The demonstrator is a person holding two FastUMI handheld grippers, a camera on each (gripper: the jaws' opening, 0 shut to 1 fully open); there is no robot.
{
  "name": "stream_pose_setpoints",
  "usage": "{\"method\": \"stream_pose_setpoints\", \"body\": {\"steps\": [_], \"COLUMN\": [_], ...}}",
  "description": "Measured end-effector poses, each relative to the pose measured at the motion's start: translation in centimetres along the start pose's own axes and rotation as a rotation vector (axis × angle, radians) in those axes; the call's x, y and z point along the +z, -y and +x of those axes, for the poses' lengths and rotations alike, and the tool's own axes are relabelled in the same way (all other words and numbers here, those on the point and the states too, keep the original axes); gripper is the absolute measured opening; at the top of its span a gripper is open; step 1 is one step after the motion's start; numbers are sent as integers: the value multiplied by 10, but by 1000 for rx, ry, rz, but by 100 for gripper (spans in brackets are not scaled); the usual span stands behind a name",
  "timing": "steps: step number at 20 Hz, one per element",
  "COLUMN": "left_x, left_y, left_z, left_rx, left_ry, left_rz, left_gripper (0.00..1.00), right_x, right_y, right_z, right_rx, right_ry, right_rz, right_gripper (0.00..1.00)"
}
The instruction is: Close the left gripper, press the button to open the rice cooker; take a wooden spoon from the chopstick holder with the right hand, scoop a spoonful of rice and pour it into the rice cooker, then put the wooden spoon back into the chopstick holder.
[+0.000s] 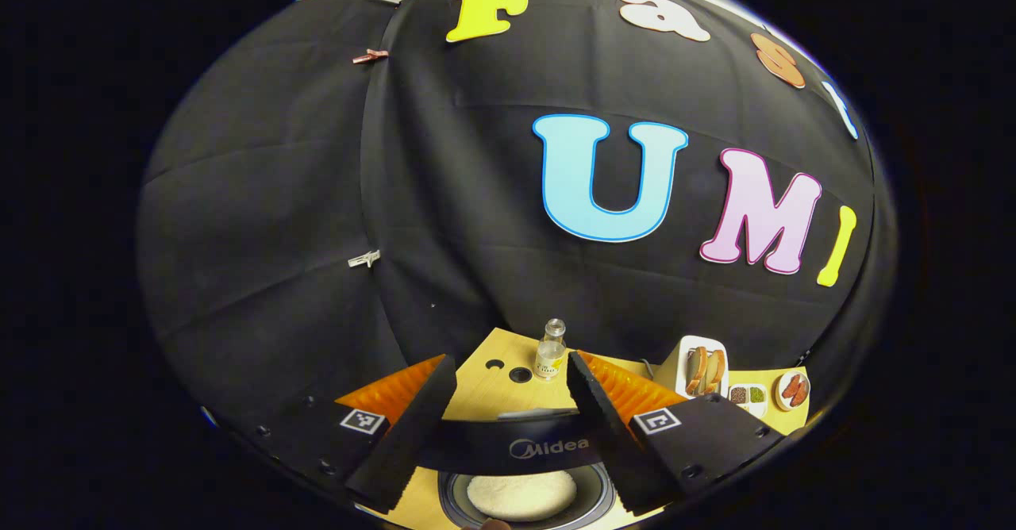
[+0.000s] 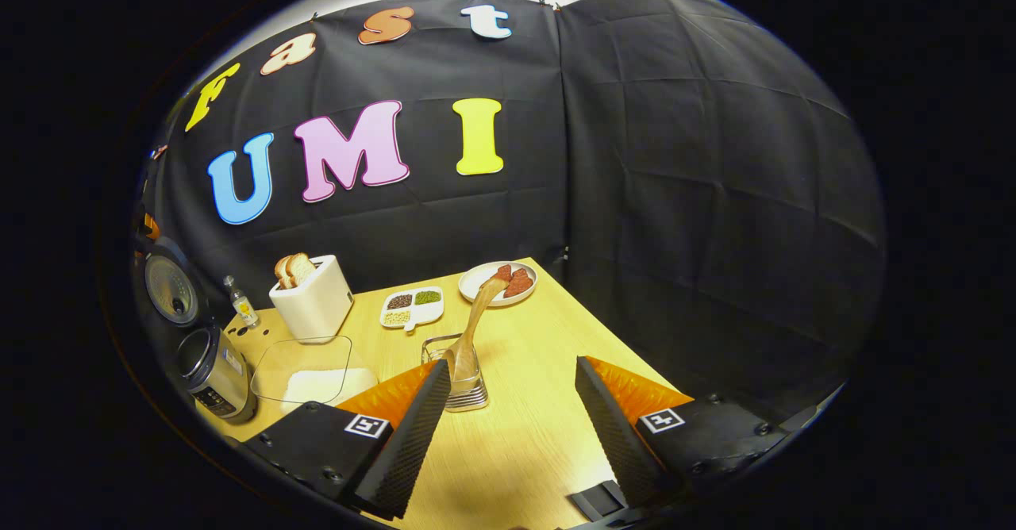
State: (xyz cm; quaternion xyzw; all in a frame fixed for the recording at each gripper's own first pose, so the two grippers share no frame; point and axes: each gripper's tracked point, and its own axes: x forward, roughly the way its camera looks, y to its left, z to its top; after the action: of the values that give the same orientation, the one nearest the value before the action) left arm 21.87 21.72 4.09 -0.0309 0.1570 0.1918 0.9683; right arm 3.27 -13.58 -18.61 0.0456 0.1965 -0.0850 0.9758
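Both of my jaws stand spread and hold nothing. My left gripper [image 1: 512, 427] hangs over the open rice cooker [image 1: 548, 444], whose dark rim band runs between my fingers, with a pale layer of rice [image 1: 521, 494] down in the pot below. My right gripper [image 2: 508, 427] hovers above the bare wooden surface [image 2: 516, 443], and just beyond its left finger the wire chopstick holder [image 2: 464, 379] stands with the wooden spoon [image 2: 474, 324] leaning in it, handle up and tilted toward the plate of sausage slices [image 2: 498, 282]. Farther left in the right gripper view sit the clear tray of rice [image 2: 305, 371], the toaster [image 2: 313, 300] with bread, the divided dish of beans [image 2: 413, 308] and the rice cooker with its lid [image 2: 169, 288] raised. I judge the scooping done and the spoon returned, so the task is at or near its end. Next I need only draw the right jaws clear without knocking the holder.
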Motion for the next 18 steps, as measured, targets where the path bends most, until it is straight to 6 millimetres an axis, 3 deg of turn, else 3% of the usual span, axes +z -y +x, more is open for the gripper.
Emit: {"method": "stream_pose_setpoints", "body": {"steps": [3,7,10,15,18], "left_x": [-24,-86,-124,-175,-187], "left_y": [5,24,30,34,35], "left_z": [-18,-54,-71,-80,-79], "left_rx": [19,-4,3,37,43], "left_ry": [-27,-123,-151,-171,-149], "left_rz": [-13,12,21,24,33], "left_gripper": [99,98,98,99,99], "right_x": [0,-3,-22,-28,-27], "right_y": [-13,-38,-51,-62,-61], "right_z": [10,21,27,31,35], "right_rx": [42,126,186,261,286], "right_ry": [-6,-20,-69,-96,-100], "right_rz": [-15,-49,-101,-148,-161], "right_gripper": [99,98,99,99,99]}}
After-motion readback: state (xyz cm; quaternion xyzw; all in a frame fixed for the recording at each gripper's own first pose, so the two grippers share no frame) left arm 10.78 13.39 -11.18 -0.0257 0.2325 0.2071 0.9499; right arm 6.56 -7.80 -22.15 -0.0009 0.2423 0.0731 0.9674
